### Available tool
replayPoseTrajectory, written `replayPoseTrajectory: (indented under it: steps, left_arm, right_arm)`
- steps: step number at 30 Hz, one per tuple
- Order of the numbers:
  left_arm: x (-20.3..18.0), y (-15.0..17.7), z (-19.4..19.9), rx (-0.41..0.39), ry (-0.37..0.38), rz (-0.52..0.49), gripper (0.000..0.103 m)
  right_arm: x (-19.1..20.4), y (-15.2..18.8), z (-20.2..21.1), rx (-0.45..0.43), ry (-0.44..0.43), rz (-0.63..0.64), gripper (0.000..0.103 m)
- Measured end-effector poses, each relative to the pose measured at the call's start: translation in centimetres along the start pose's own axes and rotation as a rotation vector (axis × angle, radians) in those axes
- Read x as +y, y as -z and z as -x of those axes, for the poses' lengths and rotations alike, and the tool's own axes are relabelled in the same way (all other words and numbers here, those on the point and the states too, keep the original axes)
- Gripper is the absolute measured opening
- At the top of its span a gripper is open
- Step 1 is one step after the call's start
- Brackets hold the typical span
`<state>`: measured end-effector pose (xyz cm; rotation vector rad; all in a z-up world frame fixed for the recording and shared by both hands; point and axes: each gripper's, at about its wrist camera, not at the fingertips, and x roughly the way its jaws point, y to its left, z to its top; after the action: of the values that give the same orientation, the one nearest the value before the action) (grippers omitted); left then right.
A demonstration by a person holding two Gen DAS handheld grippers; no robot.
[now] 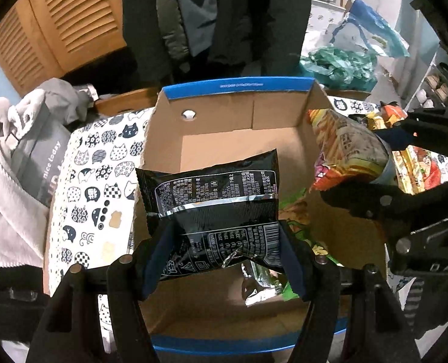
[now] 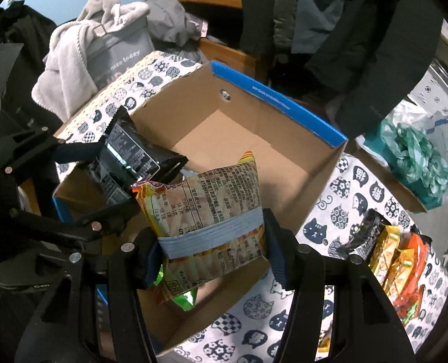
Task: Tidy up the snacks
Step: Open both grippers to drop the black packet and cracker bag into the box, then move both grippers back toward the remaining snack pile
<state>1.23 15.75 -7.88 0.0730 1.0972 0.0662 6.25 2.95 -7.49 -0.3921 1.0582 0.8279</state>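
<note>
You are holding a black snack packet (image 1: 212, 211) in your left hand-held gripper (image 1: 224, 260), the pads clamping on the packet's lower half so that its printed back is sticking up toward twelve o'clock in the left wrist view. It is hanging over the open cardboard box (image 1: 242, 115), whose blue-edged far wall is sitting at twelve o'clock beyond it. Your right hand-held gripper (image 2: 215, 254) is clamping on a yellow-orange snack bag (image 2: 205, 211) with a grey band across it, gripping at that band, and the bag is also hanging over the box; in the left wrist view it is showing at about three o'clock. A green wrapper (image 1: 293, 233) is lying inside the box beneath both. More snack packets (image 2: 396, 260) are waiting on the cat-patterned tabletop (image 2: 330, 211) at four o'clock of the right gripper.
</note>
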Motion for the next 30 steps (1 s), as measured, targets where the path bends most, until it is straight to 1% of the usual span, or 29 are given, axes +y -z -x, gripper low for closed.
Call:
replayPoseTrajectory:
  steps: [3,4,5,6,10,15,19,24,30]
  left_arm:
    - [0.1,-0.1,0.0,0.005,-0.023,0.005,0.070]
    - [0.2,-0.1,-0.1,0.009,-0.031,0.006,0.071]
    - [0.2,-0.1,-0.1,0.011,-0.036,0.008,0.076]
    - [0.3,-0.1,-0.1,0.011,-0.039,0.011,0.079]
    - [0.2,-0.3,0.0,0.006,-0.022,0.028,0.079]
    - [-0.6,-0.9,0.6,-0.007,0.029,0.050,0.079]
    - [-2.2,-1.5,1.0,-0.020,0.041,0.021,0.079]
    - [-4.7,-2.1,1.3,-0.028,0.051,-0.026,0.079]
    - [-7.6,-2.8,1.1,-0.010,0.076,-0.067,0.079]
  right_arm:
    - [0.0,0.0,0.2,-0.007,0.026,-0.002,0.067]
    - [-0.1,0.1,0.3,-0.013,0.031,-0.004,0.072]
    - [-0.1,0.1,0.4,-0.017,0.037,-0.008,0.076]
    - [-0.3,0.1,0.6,-0.023,0.043,-0.014,0.076]
    - [-1.3,0.5,1.4,-0.029,0.056,-0.051,0.078]
    - [-3.1,1.8,2.4,-0.024,0.082,-0.112,0.078]
    - [-4.8,3.2,3.3,-0.021,0.115,-0.147,0.079]
    - [-7.6,5.6,4.3,-0.013,0.148,-0.228,0.079]
    - [-11.5,9.0,5.9,-0.015,0.181,-0.338,0.079]
